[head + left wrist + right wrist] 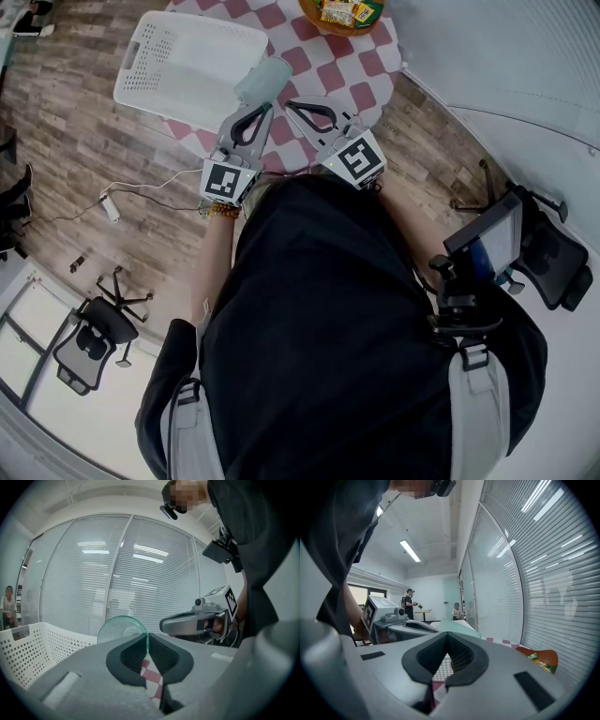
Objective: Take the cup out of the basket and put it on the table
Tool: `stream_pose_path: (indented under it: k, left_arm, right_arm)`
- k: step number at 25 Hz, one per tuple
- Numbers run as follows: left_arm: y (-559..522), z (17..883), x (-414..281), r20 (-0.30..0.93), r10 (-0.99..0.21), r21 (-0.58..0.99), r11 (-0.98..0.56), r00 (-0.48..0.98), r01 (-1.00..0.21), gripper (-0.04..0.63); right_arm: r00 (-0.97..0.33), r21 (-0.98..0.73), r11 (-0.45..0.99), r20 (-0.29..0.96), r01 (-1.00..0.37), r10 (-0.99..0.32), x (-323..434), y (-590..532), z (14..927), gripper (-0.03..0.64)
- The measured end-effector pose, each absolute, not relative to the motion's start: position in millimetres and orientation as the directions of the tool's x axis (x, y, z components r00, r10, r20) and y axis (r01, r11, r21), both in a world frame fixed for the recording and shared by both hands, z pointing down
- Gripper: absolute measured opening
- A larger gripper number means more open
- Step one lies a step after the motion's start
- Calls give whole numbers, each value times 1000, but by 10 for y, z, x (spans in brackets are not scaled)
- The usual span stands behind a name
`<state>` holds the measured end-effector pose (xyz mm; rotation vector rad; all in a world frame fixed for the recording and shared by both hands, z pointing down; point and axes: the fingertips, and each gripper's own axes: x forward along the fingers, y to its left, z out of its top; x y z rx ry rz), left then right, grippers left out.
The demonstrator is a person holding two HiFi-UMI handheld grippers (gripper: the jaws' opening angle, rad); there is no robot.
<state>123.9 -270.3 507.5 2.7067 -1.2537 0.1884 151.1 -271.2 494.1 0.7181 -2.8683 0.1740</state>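
The pads [133,656] of the left gripper [147,638] were closed on the thin wall of a translucent pale-green textured cup [119,629], with the wall pinched edge-on between them. The pads [464,656] of the right gripper [447,637] met at their tips with nothing held between them.

In the head view, the cup [263,80] projected from the far end of the left gripper [261,106]. It lay over the right near corner of a white perforated plastic basket [141,56] and the adjoining edge of a table covered with a red-and-white checked cloth [319,66]. No view showed whether the cup touched either surface. The right gripper [292,105] was just right of the left gripper, over the near edge of the table. An orange bowl [319,22] holding snack packets [349,11] stood at the far right of the table, well apart from the cup.
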Motion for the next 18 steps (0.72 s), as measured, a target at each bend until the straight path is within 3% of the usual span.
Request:
stream_pose_path:
  k: [18]
  left_arm:
    - [-2665, 5036, 1315, 165, -726, 100, -661, 668, -744, 18]
  right_arm:
    - [-865, -63, 874, 193, -482, -463, 1552, -2699, 4909, 9]
